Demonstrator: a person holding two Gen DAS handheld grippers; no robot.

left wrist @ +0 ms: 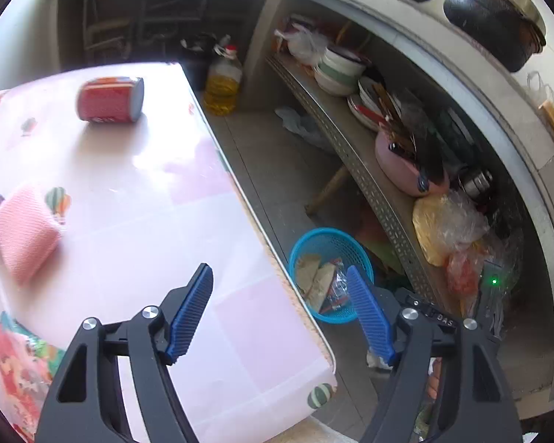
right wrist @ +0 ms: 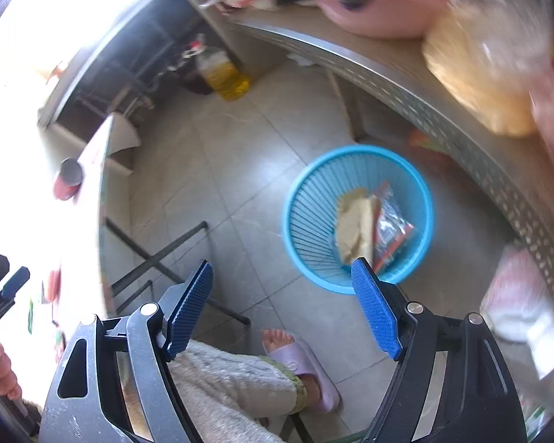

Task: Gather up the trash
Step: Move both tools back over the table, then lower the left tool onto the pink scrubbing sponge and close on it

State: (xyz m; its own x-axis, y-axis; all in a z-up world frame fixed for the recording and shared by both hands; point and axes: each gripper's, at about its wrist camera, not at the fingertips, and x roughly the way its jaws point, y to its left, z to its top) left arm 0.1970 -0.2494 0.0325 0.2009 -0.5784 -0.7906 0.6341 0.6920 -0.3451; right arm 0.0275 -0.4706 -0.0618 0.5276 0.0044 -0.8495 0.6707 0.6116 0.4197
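Observation:
A red can (left wrist: pixel 110 99) lies on its side at the far end of the pink table (left wrist: pixel 158 192); it shows small in the right wrist view (right wrist: pixel 67 183). A blue basket (left wrist: pixel 315 245) (right wrist: pixel 310 217) stands on the floor beside the table and holds crumpled brown paper (right wrist: pixel 352 227) and a clear wrapper (right wrist: pixel 389 227). My left gripper (left wrist: pixel 280 277) is open and empty over the table's right edge. My right gripper (right wrist: pixel 282 271) is open and empty above the floor, just left of the basket. A colourful snack packet (left wrist: pixel 22 365) lies at the table's near left.
A pink sponge (left wrist: pixel 26 229) lies on the table's left. A metal shelf (left wrist: pixel 365 173) with bowls, a pink basin (left wrist: pixel 406 170) and plastic bags runs along the right. An oil bottle (left wrist: pixel 223 85) stands on the floor. My slippered foot (right wrist: pixel 299 361) and a stool frame (right wrist: pixel 166 258) are below.

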